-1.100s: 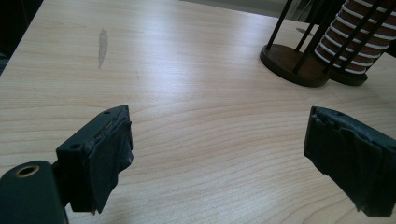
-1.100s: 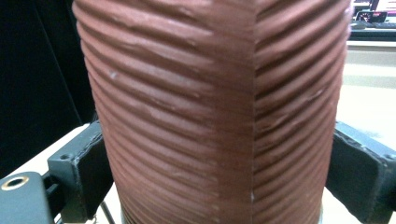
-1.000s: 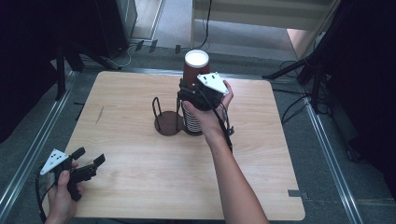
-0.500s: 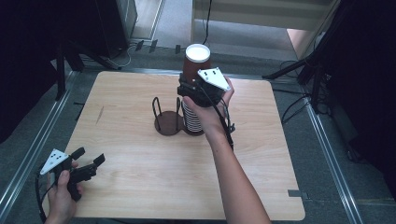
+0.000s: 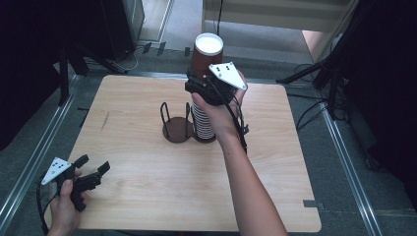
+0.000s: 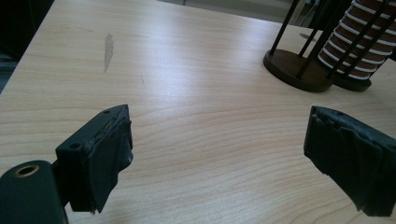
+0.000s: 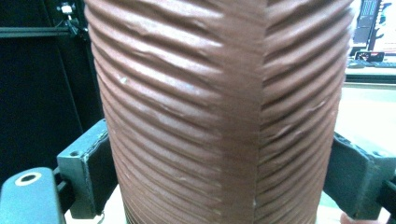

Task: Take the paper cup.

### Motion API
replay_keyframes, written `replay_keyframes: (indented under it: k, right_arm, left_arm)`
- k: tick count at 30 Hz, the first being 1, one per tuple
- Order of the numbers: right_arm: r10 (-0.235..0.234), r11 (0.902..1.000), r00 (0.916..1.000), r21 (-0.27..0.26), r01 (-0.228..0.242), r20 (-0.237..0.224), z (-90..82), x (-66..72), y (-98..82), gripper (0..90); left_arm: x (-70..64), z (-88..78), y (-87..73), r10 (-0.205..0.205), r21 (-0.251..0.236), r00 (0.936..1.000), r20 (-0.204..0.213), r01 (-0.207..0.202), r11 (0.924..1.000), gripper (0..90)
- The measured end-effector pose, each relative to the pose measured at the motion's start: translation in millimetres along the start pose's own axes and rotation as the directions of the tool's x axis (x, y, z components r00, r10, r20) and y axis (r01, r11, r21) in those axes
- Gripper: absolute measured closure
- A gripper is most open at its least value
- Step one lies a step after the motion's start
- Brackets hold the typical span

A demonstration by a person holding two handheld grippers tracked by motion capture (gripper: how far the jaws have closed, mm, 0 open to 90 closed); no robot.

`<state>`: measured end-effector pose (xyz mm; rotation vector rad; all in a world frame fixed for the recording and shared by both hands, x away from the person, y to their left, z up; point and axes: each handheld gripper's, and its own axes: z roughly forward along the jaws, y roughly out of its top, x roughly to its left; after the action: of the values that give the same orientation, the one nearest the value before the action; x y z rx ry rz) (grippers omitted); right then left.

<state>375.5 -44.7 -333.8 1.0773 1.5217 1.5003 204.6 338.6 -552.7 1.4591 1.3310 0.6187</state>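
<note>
From above, the right claw (image 5: 202,84) pinches a brown ribbed cup (image 5: 207,55), held up over the cup stack (image 5: 203,121) beside the wire holder (image 5: 177,125) mid-tabletop (image 5: 137,172). The left claw (image 5: 92,166) sits spread at the near-left corner. Left gripper view: jaws wide apart over bare wood. Right gripper view: both jaws pressing the cup's ribbed wall.

L gripper (image 5: 91,172) sits low at the near-left corner, held in the left hand (image 5: 64,206), jaws wide apart, aimed fwd-right. R gripper (image 5: 204,86) is raised mid-table on an outstretched forearm, jaws pressed on a cup (image 7: 219,112), probably gripping it.
</note>
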Motion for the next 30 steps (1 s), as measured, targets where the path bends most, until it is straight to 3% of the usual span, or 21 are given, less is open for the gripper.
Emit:
replay_keyframes:
  k: [14, 23, 27, 30]
  right_arm:
    - [0.009, 0.9978, 1.0000, -0.065, -0.009, 0.003, -11.8, -2.4, 21.8, 10.9]
    - [0.003, 0.9959, 0.9999, -0.091, -0.002, 0.014, -29.1, -13.6, 31.4, 10.9]
    - [0.002, 0.9953, 0.9997, -0.097, 0.001, 0.024, -39.8, -23.1, 33.5, 10.9]
    - [0.009, 0.9955, 0.9993, -0.094, -0.006, 0.035, -47.6, -31.2, 31.7, 10.9]
  left_arm:
    - [0.4, 0.1, 0.0, -0.009, -0.005, 1.0000, -0.001, 0.009, 1.0000, 8.4]
    - [1.8, -0.6, -0.2, -0.021, -0.020, 0.9998, -0.004, 0.021, 0.9996, 8.3]
    - [0.8, -0.5, -0.5, -0.011, -0.035, 0.9999, 0.005, 0.011, 0.9993, 8.4]
    - [1.4, -0.8, -0.5, -0.025, -0.045, 0.9997, 0.001, 0.025, 0.9987, 8.4]
